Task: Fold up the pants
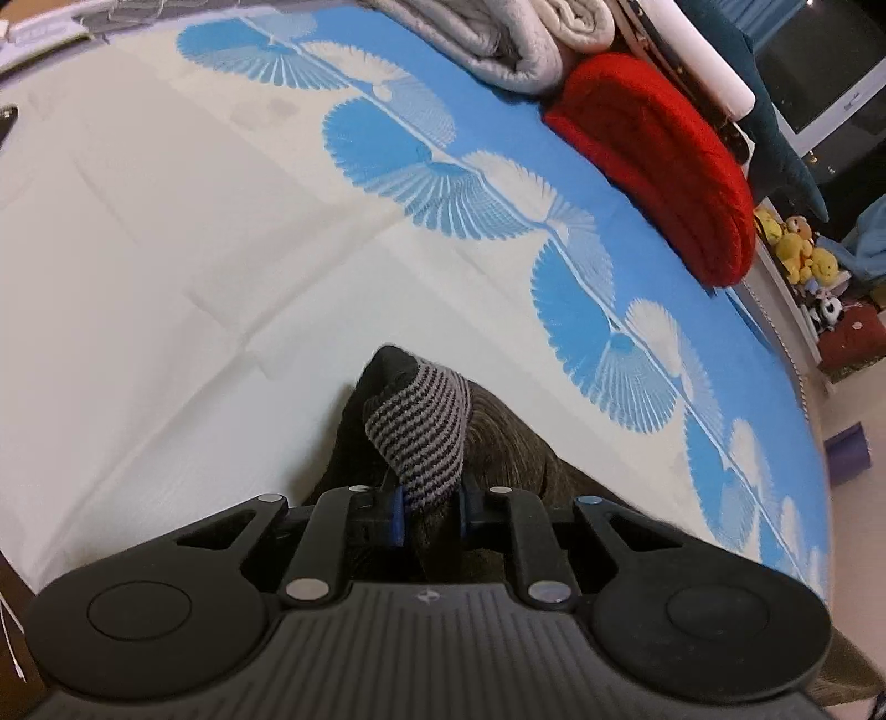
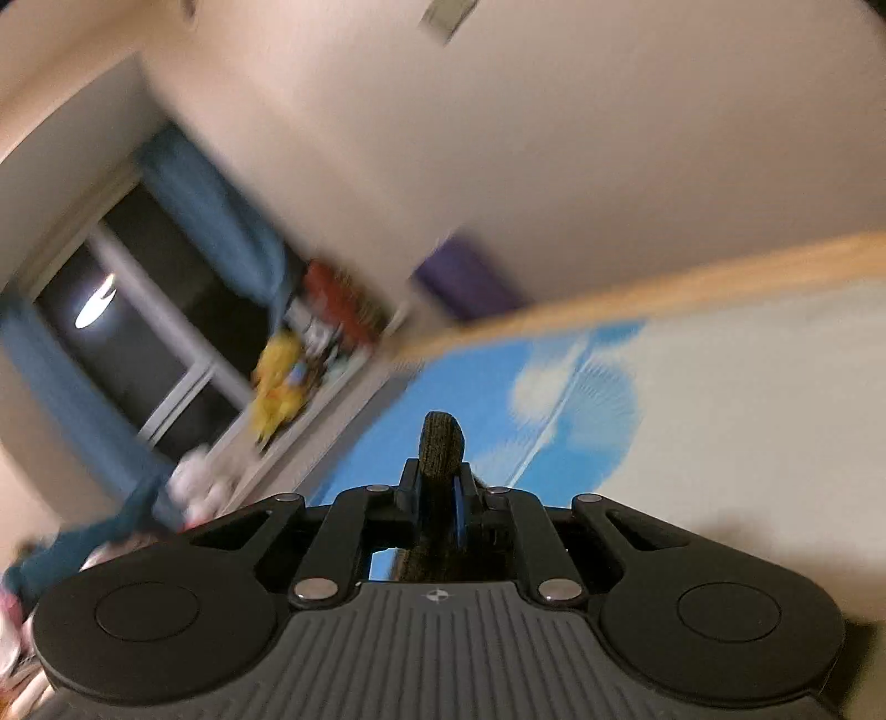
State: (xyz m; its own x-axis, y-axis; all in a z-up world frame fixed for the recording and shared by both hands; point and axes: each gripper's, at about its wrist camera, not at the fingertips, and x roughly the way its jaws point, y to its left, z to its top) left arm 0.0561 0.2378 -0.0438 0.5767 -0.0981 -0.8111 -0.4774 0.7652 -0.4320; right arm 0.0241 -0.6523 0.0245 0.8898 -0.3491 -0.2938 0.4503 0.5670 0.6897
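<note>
A bed [image 1: 166, 232] wears a cream sheet with blue fan prints; a folded red blanket [image 1: 659, 166] lies beside grey folded blankets [image 1: 498, 39]; yellow plush toys [image 1: 797, 243] sit beyond.

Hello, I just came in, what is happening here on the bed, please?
A person is folding dark pants on a bed with a white and blue sheet, using a gripper in each hand. The left gripper is shut on the striped cuff of the pants. The right gripper is shut on another dark part of the fabric. Its view is blurred. A folded red blanket and grey ones lie at the far edge.
</note>
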